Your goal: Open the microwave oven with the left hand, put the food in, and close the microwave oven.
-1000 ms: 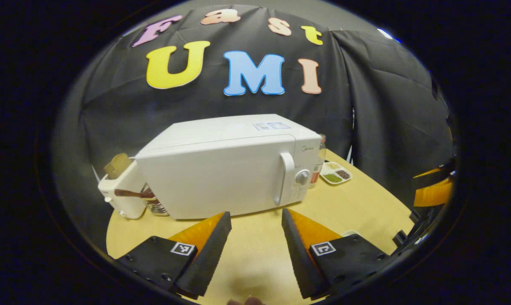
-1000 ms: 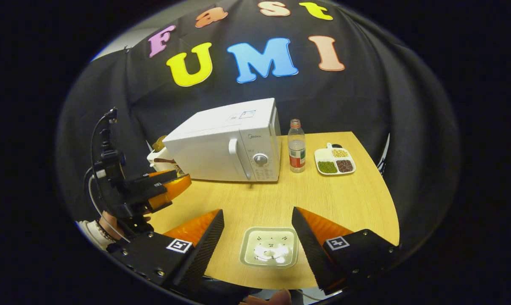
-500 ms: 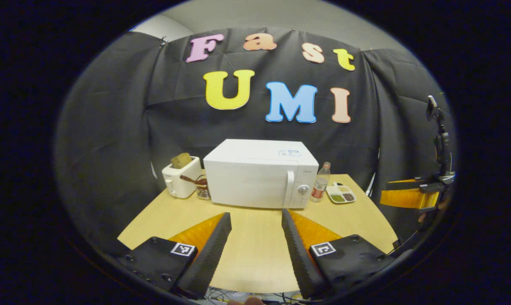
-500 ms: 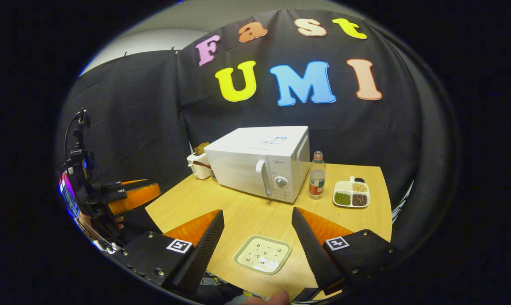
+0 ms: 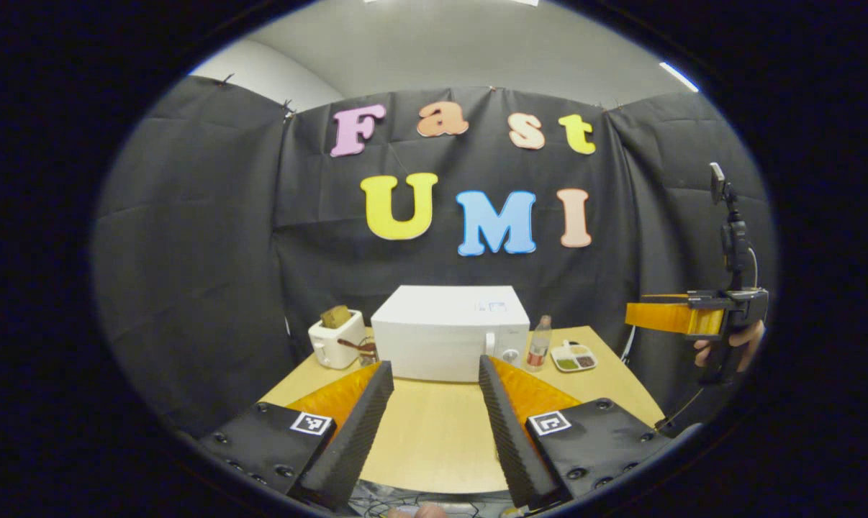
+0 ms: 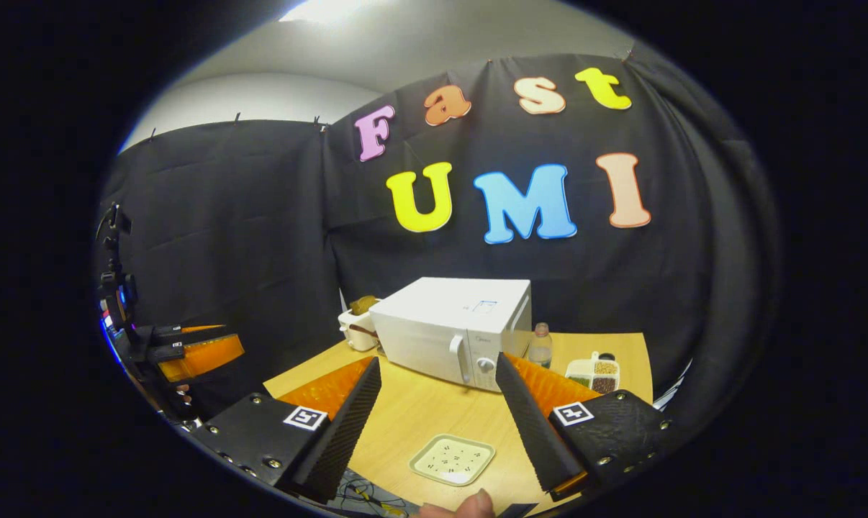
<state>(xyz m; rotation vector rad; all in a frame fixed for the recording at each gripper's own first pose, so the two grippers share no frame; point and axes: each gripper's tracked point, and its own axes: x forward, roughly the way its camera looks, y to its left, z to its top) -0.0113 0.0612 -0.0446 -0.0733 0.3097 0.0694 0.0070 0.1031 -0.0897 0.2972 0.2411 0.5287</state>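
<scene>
A white microwave oven [image 5: 450,332] [image 6: 452,331] stands at the back of the wooden table [image 5: 434,432], its door closed, with a vertical handle [image 6: 466,358] and a dial [image 6: 486,365] on its right side. A pale square plate [image 6: 452,459] lies near the table's front edge. My left gripper [image 5: 432,411] is open, well back from the table, and its side appears as the left gripper [image 6: 193,352] at the left of the right gripper view. My right gripper [image 6: 441,410] is open above the plate, and a hand holds the right gripper [image 5: 668,316] at the right of the left gripper view.
A white toaster [image 5: 335,337] with bread and a cup of utensils [image 5: 365,352] stand left of the microwave. A plastic bottle [image 5: 540,343] and a divided dish of beans [image 5: 573,355] stand to its right. Cables [image 6: 362,493] hang below the table's front edge.
Both grippers have pulled back and risen away from the table, so the microwave and plate look smaller and farther. Both stay open.
</scene>
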